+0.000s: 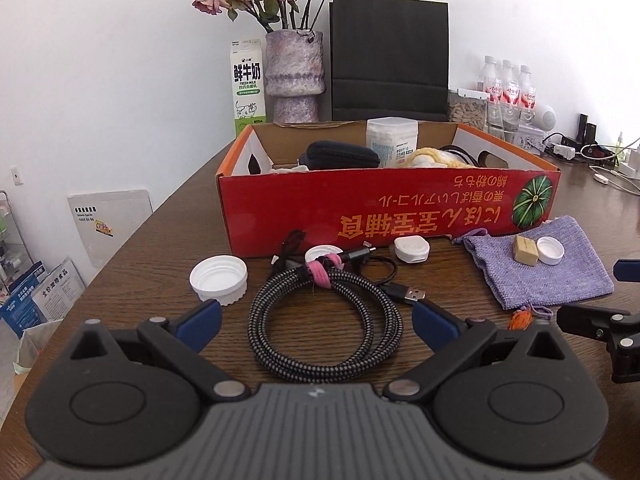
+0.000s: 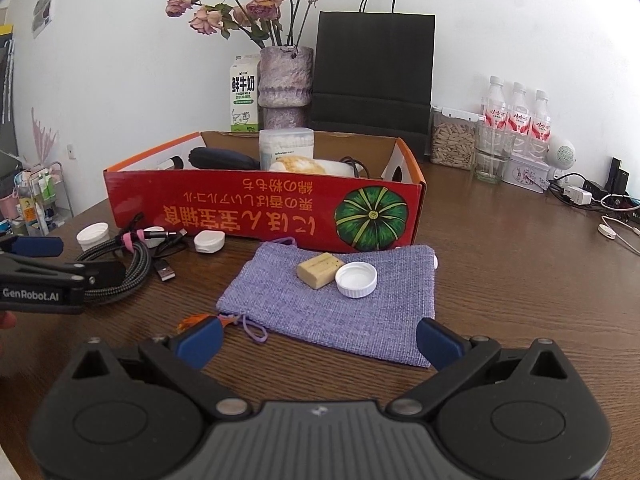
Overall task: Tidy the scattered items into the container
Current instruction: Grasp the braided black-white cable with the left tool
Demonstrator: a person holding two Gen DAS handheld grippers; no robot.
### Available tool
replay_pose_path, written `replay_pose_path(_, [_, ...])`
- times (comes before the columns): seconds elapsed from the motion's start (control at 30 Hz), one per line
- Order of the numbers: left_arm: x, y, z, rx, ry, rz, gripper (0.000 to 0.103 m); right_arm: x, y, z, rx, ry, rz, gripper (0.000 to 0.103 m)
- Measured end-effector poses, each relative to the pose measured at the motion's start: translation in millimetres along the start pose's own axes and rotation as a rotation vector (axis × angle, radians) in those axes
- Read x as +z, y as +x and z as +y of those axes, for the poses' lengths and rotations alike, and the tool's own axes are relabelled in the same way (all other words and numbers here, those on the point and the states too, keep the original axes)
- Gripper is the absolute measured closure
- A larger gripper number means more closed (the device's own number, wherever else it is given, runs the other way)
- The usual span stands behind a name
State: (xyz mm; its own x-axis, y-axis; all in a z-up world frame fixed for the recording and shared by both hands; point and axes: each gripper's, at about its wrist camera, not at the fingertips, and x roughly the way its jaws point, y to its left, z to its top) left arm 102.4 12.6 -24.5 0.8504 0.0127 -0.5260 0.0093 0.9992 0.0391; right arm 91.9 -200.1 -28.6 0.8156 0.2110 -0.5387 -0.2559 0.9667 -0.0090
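Observation:
A red cardboard box (image 1: 384,216) (image 2: 256,208) stands mid-table and holds a dark pouch, a cotton-swab tub and a yellow cloth. Before it lie a coiled braided cable (image 1: 324,332) (image 2: 120,264) with a pink tie, a large white lid (image 1: 218,278) (image 2: 93,235), a small white case (image 1: 412,249) (image 2: 209,241) and a purple pouch (image 1: 536,272) (image 2: 332,308). On the pouch rest a tan block (image 1: 525,250) (image 2: 320,270) and a white cap (image 1: 550,250) (image 2: 356,279). My left gripper (image 1: 318,326) is open, its fingers either side of the cable coil. My right gripper (image 2: 318,342) is open over the pouch's near edge.
Behind the box stand a milk carton (image 1: 248,84), a vase of dried roses (image 1: 294,76) and a black paper bag (image 1: 388,56). Water bottles (image 2: 516,120), a seed jar (image 2: 454,138) and chargers with cables (image 2: 580,196) crowd the back right. The table's left edge drops to floor clutter.

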Motion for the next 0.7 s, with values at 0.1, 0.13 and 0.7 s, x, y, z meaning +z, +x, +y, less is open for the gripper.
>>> replay_pose_path(0.1, [3.1, 7.3, -4.0, 0.015, 0.016, 0.037, 0.0, 0.1, 1.4, -0.4, 0.005, 0.003, 0.009, 0.0])
replay_pose_path(0.13, [4.1, 10.4, -5.6, 0.018, 0.027, 0.055, 0.0, 0.0, 1.8, -0.7, 0.005, 0.004, 0.011, 0.0])
replay_pose_path(0.7, [13.5, 30.0, 4.3, -0.008, -0.038, 0.143, 0.01, -0.4, 3.1, -1.1, 0.01, 0.011, 0.016, 0.0])
